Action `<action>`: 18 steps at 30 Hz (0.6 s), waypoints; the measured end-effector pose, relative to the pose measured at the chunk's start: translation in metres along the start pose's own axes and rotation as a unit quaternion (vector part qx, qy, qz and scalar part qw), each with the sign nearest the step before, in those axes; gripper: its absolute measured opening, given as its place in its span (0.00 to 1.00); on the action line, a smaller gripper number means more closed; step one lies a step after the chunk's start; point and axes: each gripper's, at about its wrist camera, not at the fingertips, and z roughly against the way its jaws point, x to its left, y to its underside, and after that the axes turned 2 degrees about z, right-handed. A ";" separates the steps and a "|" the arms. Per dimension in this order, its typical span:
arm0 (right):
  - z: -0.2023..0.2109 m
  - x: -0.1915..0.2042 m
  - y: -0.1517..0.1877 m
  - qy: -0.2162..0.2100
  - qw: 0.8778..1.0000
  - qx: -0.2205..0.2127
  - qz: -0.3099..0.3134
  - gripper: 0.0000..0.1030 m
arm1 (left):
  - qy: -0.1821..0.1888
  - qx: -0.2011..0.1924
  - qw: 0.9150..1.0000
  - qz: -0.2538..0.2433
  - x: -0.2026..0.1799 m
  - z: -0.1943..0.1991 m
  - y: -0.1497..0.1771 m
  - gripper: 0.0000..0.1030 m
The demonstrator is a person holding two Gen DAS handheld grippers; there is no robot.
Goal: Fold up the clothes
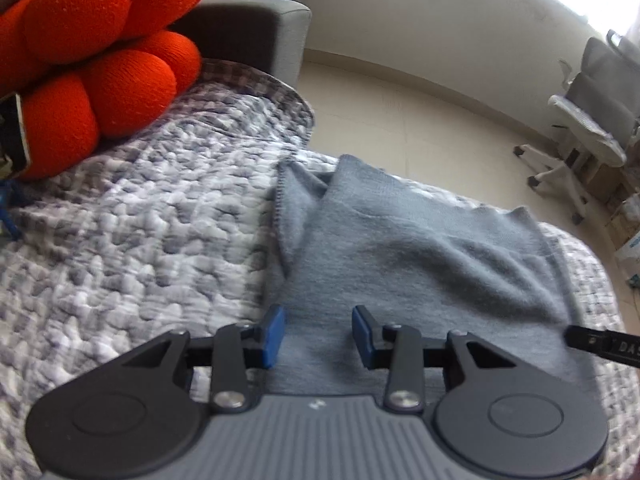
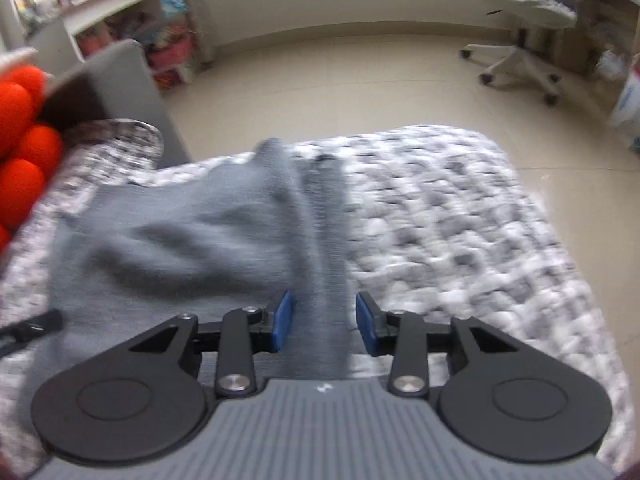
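Note:
A grey knitted garment (image 1: 400, 256) lies partly folded on a grey-and-white quilted cover (image 1: 140, 240). My left gripper (image 1: 318, 336) is open, its blue pads either side of the garment's near left edge, holding nothing. In the right wrist view the same garment (image 2: 192, 248) lies left of centre, blurred. My right gripper (image 2: 324, 326) is open over the garment's right edge, where a fold of cloth (image 2: 326, 240) runs between the pads. The tip of the right gripper shows at the right edge of the left wrist view (image 1: 600, 344).
An orange knotted cushion (image 1: 92, 56) sits at the far left on the cover, against a grey armrest (image 1: 256, 36). Beyond the cover's edge is beige floor (image 2: 360, 88) with a grey office chair (image 2: 524, 20) and shelves (image 2: 120, 20) at the wall.

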 end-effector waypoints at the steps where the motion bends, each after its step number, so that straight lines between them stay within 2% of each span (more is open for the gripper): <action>1: -0.001 0.000 0.000 0.004 1.000 0.001 0.003 0.39 | -0.013 -0.001 1.000 -0.002 0.001 0.000 -0.001 0.40; 9: -0.003 -0.007 -0.001 -0.007 1.000 0.005 -0.015 0.39 | -0.008 0.016 0.999 0.032 0.017 -0.005 -0.003 0.43; 13: -0.002 -0.019 -0.003 -0.019 0.999 0.007 -0.049 0.39 | -0.002 0.024 0.999 0.048 0.024 -0.006 -0.005 0.45; 18: 0.001 -0.026 -0.004 -0.013 0.998 0.003 -0.067 0.39 | 0.004 0.030 0.998 0.059 0.028 -0.005 -0.007 0.45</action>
